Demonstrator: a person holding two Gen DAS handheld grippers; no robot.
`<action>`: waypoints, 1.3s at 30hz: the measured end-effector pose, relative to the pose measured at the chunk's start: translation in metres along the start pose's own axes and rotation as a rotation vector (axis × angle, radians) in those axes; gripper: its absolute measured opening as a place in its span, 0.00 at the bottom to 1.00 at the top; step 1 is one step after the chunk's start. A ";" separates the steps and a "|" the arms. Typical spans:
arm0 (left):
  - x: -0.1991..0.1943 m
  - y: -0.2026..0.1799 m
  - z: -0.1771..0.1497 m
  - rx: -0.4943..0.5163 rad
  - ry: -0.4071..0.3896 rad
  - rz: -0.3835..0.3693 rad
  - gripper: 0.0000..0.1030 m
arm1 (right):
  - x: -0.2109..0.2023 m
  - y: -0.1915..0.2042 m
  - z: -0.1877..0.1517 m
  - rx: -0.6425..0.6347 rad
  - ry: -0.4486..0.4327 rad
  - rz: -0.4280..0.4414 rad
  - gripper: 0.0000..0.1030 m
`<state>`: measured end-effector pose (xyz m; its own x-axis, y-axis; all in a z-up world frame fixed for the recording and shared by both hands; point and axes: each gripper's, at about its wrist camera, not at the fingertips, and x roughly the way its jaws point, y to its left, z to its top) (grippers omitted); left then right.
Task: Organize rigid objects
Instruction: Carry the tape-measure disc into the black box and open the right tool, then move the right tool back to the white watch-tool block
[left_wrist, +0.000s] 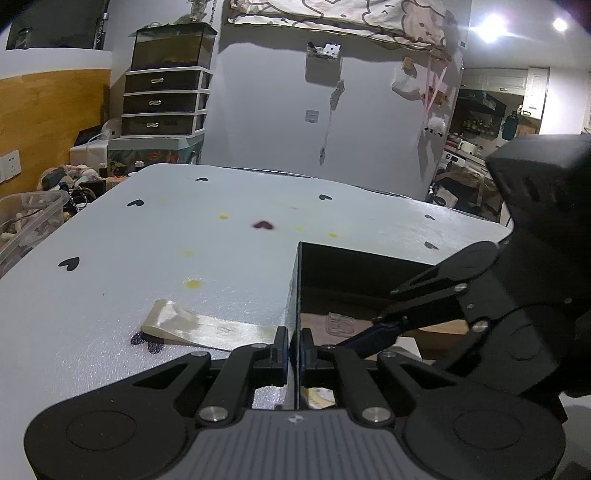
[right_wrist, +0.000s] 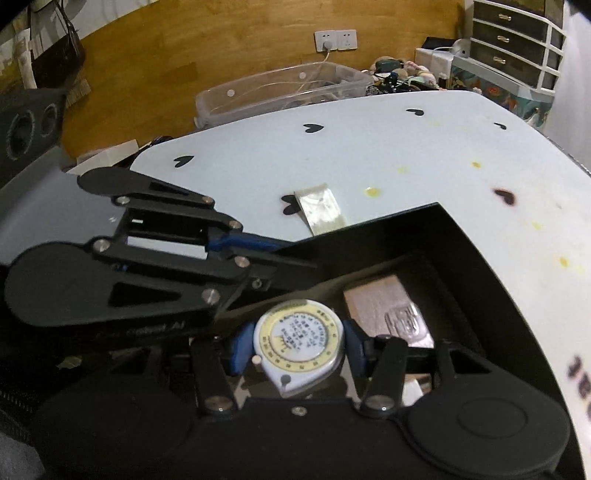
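A black open box (left_wrist: 300, 280) stands on the white table with heart prints. My left gripper (left_wrist: 294, 349) is shut on the box's thin left wall and shows in the right wrist view (right_wrist: 258, 245) at that wall. My right gripper (right_wrist: 295, 345) is shut on a round white and yellow tape measure (right_wrist: 300, 341), held over the box's inside. It reaches into the box from the right in the left wrist view (left_wrist: 384, 325). A flat wrapped packet (right_wrist: 388, 310) lies on the box floor.
A strip of shiny tape (left_wrist: 207, 326) lies on the table (left_wrist: 147, 236) left of the box. A clear plastic bin (right_wrist: 280, 92) sits beyond the table edge. A drawer unit (left_wrist: 164, 99) stands at the back.
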<state>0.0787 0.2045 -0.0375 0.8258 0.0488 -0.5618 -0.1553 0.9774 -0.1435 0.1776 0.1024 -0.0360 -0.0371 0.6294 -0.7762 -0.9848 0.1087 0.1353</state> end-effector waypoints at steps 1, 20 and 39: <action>0.000 0.001 0.000 -0.002 -0.001 -0.002 0.05 | 0.001 0.000 0.000 0.002 0.000 0.002 0.52; 0.000 0.003 -0.001 -0.012 -0.002 -0.001 0.06 | -0.034 0.000 -0.011 0.032 -0.078 -0.013 0.85; 0.001 -0.001 -0.002 -0.016 0.010 0.024 0.05 | -0.096 0.010 -0.046 0.120 -0.239 -0.180 1.00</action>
<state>0.0788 0.2035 -0.0393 0.8164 0.0700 -0.5732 -0.1836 0.9726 -0.1428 0.1636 0.0078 0.0112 0.1905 0.7532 -0.6296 -0.9443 0.3158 0.0921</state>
